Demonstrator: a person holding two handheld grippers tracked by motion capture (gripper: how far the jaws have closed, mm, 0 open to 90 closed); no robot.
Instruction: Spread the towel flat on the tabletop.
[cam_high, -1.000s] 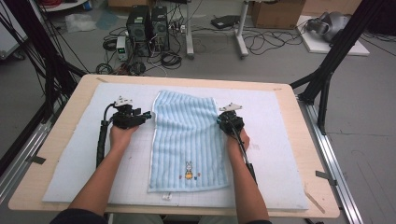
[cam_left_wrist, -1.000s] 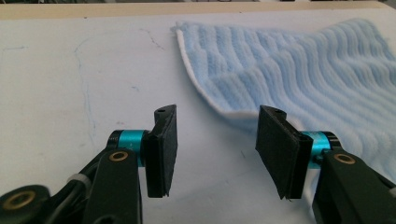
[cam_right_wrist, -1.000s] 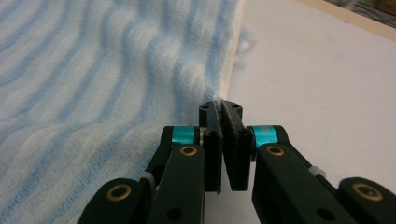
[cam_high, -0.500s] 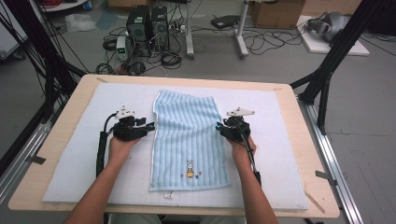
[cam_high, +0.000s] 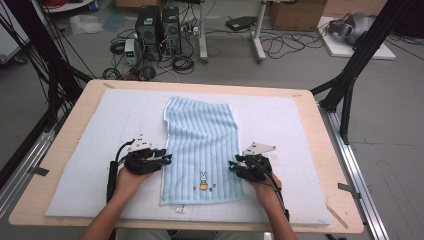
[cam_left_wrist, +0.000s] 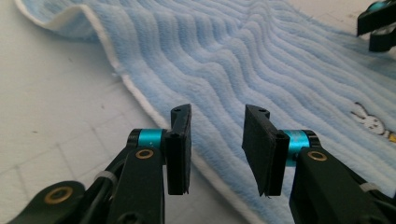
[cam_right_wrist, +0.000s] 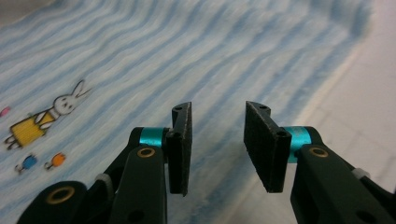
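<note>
A light blue striped towel (cam_high: 202, 135) with a small bunny (cam_high: 203, 180) stitched near its front end lies flat on the white mat (cam_high: 95, 135). My left gripper (cam_high: 167, 159) sits at the towel's left edge near the front, pointing inward. In the left gripper view its jaws (cam_left_wrist: 217, 149) stand apart over the towel's white hem (cam_left_wrist: 140, 100); they have just been closing, with nothing pinched. My right gripper (cam_high: 231, 165) is at the towel's right edge. Its jaws (cam_right_wrist: 217, 147) have just been opening and hang over the towel (cam_right_wrist: 140, 60), gripping nothing. The bunny (cam_right_wrist: 46, 116) lies to their left.
The mat covers a wooden table (cam_high: 80, 100). Black frame posts (cam_high: 350, 75) stand at both sides. Computer towers (cam_high: 157, 25), cables and a box sit on the floor beyond the far edge. A small white tag (cam_high: 178, 209) lies at the towel's front edge.
Both hands have slid toward the front of the table along the towel's two long sides. The right gripper's jaws have opened; the towel has stayed flat.
</note>
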